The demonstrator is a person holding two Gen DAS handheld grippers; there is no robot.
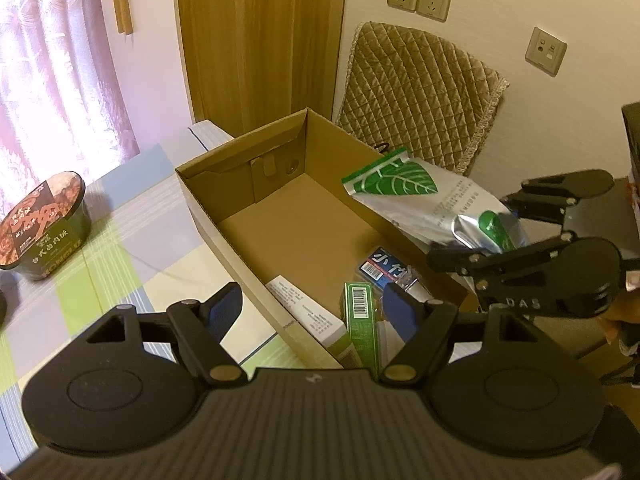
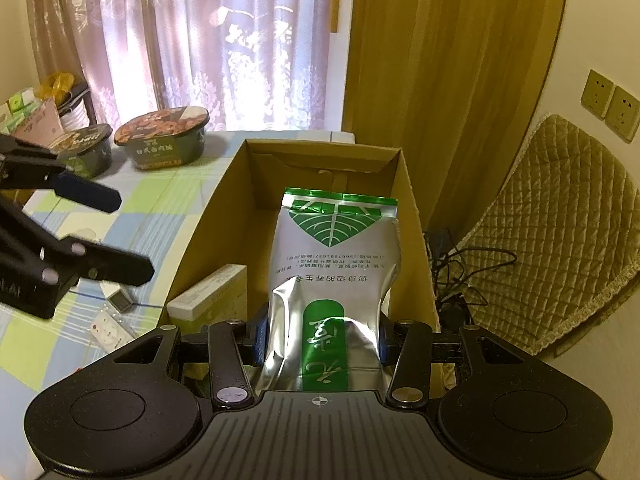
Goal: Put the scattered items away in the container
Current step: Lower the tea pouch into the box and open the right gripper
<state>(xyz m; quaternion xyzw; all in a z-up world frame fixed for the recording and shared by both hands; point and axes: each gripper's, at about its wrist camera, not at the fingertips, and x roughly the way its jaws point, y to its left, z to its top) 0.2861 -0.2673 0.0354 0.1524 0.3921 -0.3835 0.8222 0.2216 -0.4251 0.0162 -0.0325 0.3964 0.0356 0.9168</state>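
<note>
A brown cardboard box (image 1: pixel 208 216) stands open on the checked tablecloth. Inside it lie a white carton (image 1: pixel 308 312), a green carton (image 1: pixel 360 316) and a blue pack (image 1: pixel 382 266). My right gripper (image 2: pixel 322 336) is shut on the lower end of a silver tea pouch (image 2: pixel 336 248) with a green leaf print, held over the box (image 2: pixel 320 148). In the left wrist view the pouch (image 1: pixel 420 200) hangs above the box's right wall, with the right gripper (image 1: pixel 480 228) behind it. My left gripper (image 1: pixel 312 308) is open over the box's near corner, holding nothing; it shows at the left (image 2: pixel 132 236).
Two instant noodle bowls (image 2: pixel 164 136) (image 2: pixel 84 148) stand on the table left of the box; one bowl (image 1: pixel 44 228) shows in the left wrist view. Small white items (image 2: pixel 110 328) lie on the cloth. A quilted chair back (image 1: pixel 420 92) stands right of the box, with curtains behind.
</note>
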